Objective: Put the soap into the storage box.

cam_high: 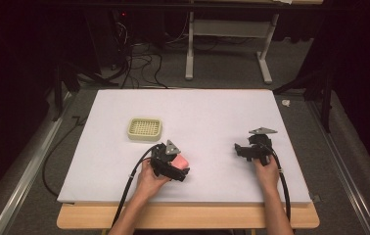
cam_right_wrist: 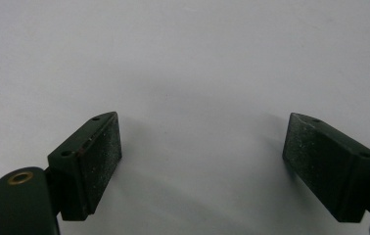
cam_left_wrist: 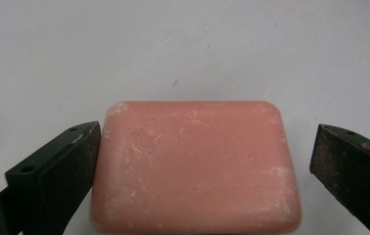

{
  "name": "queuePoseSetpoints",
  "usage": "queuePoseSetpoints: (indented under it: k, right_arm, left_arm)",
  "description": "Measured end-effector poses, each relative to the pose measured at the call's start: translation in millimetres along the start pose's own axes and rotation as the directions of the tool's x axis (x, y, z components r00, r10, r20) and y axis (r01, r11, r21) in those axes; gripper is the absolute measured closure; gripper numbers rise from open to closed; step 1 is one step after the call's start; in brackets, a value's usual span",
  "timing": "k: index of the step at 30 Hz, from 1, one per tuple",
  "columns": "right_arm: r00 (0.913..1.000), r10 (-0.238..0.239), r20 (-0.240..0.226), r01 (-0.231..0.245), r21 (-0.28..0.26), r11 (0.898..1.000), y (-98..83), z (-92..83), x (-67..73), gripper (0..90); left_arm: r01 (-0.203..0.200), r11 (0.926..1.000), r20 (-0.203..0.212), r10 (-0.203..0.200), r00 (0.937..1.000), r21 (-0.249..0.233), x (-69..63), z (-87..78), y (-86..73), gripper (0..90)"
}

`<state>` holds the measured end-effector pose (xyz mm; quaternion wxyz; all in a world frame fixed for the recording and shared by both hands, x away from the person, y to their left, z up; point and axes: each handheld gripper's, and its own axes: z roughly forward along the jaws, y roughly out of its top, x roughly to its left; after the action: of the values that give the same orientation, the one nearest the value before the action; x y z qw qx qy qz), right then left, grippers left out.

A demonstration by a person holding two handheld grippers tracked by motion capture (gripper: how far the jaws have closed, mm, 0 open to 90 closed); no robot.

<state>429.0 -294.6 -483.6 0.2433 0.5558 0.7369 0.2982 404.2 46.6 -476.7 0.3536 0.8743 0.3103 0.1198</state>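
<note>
A pink bar of soap [cam_left_wrist: 193, 166] lies flat on the white table top, and in the high view the soap [cam_high: 181, 160] sits just left of the middle near the front. My left gripper [cam_left_wrist: 207, 133] straddles it with the jaws open. The left pad [cam_left_wrist: 82, 161] stands close against the bar's side, and the right pad [cam_left_wrist: 339, 166] is a clear gap away. From above, the left gripper [cam_high: 174, 166] is held by a hand coming in from the bottom. My right gripper [cam_right_wrist: 202, 122] is open over bare table, and from above this right gripper [cam_high: 244, 149] rests at the right.
A cream soap dish [cam_high: 144, 129] with a grid insert stands behind and left of the soap. The white table top [cam_high: 212, 107] lies on a wooden board whose front edge [cam_high: 188, 218] shows. Cables trail off the front, and a desk frame [cam_high: 227, 44] stands beyond the table.
</note>
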Motion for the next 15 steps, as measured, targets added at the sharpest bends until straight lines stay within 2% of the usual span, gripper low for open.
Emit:
queuePoseSetpoints:
  k: [7, 15]
  right_arm:
    - [1.0, 0.001, -0.001, -0.001, 0.0, 1.0, 0.0, 0.0, 0.1, 15.4]
    - [1.0, 0.0, -0.001, 0.0, 0.0, 1.0, 0.0, 0.0, 0.0, 15.4]
  left_arm:
    - [-0.011, 0.9995, -0.003, 0.011, 0.9999, 0.029, -0.9, 7.8, -1.5, 0.4]
    - [-0.004, 0.9999, 0.005, 0.004, 1.0, 0.017, 1.7, 9.1, -1.9, 1.1]
